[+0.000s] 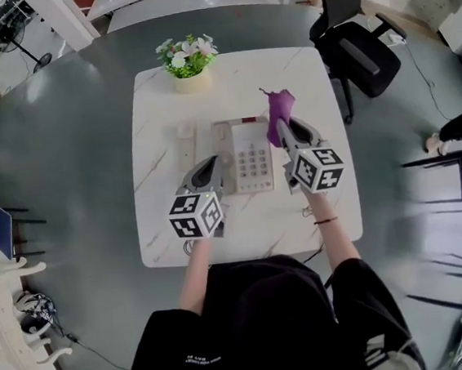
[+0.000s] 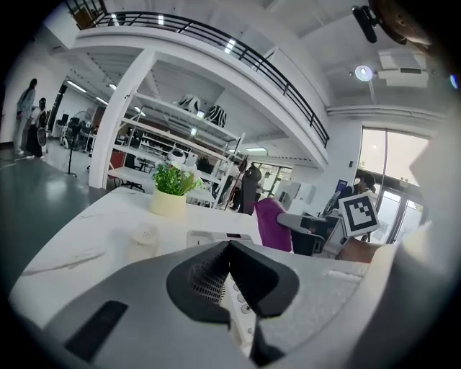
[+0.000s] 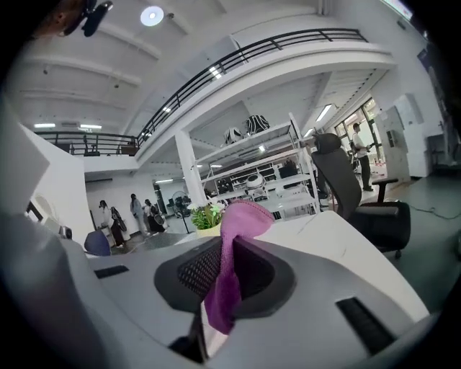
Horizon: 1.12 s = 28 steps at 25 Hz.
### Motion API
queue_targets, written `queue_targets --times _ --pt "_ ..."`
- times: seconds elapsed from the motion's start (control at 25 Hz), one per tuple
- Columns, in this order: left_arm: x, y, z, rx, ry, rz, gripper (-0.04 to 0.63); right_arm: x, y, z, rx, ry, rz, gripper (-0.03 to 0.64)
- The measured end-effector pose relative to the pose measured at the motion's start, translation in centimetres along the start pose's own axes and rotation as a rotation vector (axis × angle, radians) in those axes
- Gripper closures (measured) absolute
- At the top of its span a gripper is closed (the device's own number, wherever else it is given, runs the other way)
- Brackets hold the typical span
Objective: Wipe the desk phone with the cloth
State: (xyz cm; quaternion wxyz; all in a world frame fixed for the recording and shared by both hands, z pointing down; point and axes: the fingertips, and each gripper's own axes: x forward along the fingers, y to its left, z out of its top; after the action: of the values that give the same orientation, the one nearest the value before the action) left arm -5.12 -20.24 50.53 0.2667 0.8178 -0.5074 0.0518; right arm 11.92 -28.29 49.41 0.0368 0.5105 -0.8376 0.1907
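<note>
Right gripper (image 3: 227, 277) jaws clamped on purple cloth (image 3: 243, 216), which sticks up past them. Left gripper (image 2: 230, 252) jaws closed, nothing held. Desk phone (image 1: 243, 156) sits between the two jaws on counter (image 1: 162, 228). Handset (image 1: 186, 142) ahead-left of left jaws, flower pot (image 1: 190, 65) beyond.

Soft purple cloth (image 1: 279, 114), smooth matt plastic desk phone (image 1: 243, 155), glossy marble-look table (image 1: 165, 220), ribbed black jaw pads (image 3: 198, 270)
</note>
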Motion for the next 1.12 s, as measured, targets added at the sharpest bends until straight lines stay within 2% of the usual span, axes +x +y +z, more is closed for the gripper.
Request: queue_targets --times 0.24,0.48,1.12 --pt "1.4 0.9 -0.8 -0.037 0.031 0.001 0.597 2.6 -1.5 0.0 -0.117 0.043 -0.038 0.584" --pt "2.4 1.8 -1.1 -0.073 0.049 0.003 0.597 5.1 -1.5 -0.4 -0.262 0.107 -0.035 0.584" --pt "2.9 3.4 -1.7 -0.098 0.074 0.019 0.597 8.0 2.4 -4.0 -0.431 0.245 0.124 0.583"
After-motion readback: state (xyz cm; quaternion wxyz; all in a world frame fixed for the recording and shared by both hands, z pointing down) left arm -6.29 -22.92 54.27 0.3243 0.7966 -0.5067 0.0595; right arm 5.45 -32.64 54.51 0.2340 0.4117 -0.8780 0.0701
